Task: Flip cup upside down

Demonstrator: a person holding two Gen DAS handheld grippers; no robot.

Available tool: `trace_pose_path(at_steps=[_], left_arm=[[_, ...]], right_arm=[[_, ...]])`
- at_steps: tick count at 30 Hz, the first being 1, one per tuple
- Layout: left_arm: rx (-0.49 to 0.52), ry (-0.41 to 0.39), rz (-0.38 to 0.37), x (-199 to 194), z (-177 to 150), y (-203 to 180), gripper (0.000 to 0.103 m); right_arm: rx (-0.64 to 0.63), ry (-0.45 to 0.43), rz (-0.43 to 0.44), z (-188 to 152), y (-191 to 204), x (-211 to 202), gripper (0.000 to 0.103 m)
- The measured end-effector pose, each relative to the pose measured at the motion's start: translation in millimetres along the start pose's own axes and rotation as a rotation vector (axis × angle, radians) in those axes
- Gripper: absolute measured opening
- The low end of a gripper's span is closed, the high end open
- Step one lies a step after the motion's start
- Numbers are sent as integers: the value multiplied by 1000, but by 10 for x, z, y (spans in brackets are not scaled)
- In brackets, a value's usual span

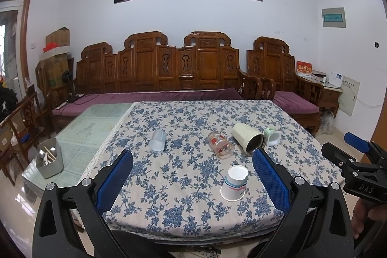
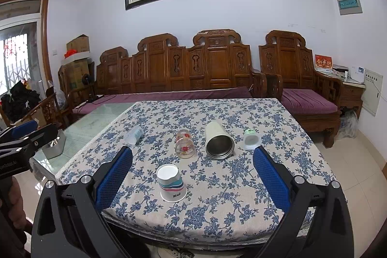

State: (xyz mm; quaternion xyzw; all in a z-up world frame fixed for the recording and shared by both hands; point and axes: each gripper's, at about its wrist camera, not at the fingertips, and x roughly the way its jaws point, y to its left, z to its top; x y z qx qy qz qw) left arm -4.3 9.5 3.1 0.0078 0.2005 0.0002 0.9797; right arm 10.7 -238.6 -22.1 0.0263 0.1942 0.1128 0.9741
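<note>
A striped paper cup (image 1: 234,183) stands upside down, wide rim on the floral tablecloth, near the table's front edge; it also shows in the right wrist view (image 2: 172,183). My left gripper (image 1: 192,162) is open and empty, held above the front edge, the cup between its fingers' lines and closer to the right finger. My right gripper (image 2: 192,160) is open and empty, the cup nearer its left finger. Each gripper shows at the other view's edge: the right gripper (image 1: 358,161), the left gripper (image 2: 24,137).
Several cups lie on their sides farther back: a frosted plastic cup (image 1: 157,140), a flowered glass (image 1: 220,145), a cream steel-lined tumbler (image 1: 248,139) and a small white-green cup (image 1: 272,136). A grey utensil holder (image 1: 49,157) stands on the glass table at left. A wooden sofa is behind.
</note>
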Motion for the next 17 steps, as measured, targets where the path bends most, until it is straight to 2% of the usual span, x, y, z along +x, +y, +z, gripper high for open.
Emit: trace_pose_path(at_steps=[17], left_arm=[[1, -1, 0, -2, -1, -8, 95]], right_arm=[[1, -1, 1, 8, -7, 1, 100]])
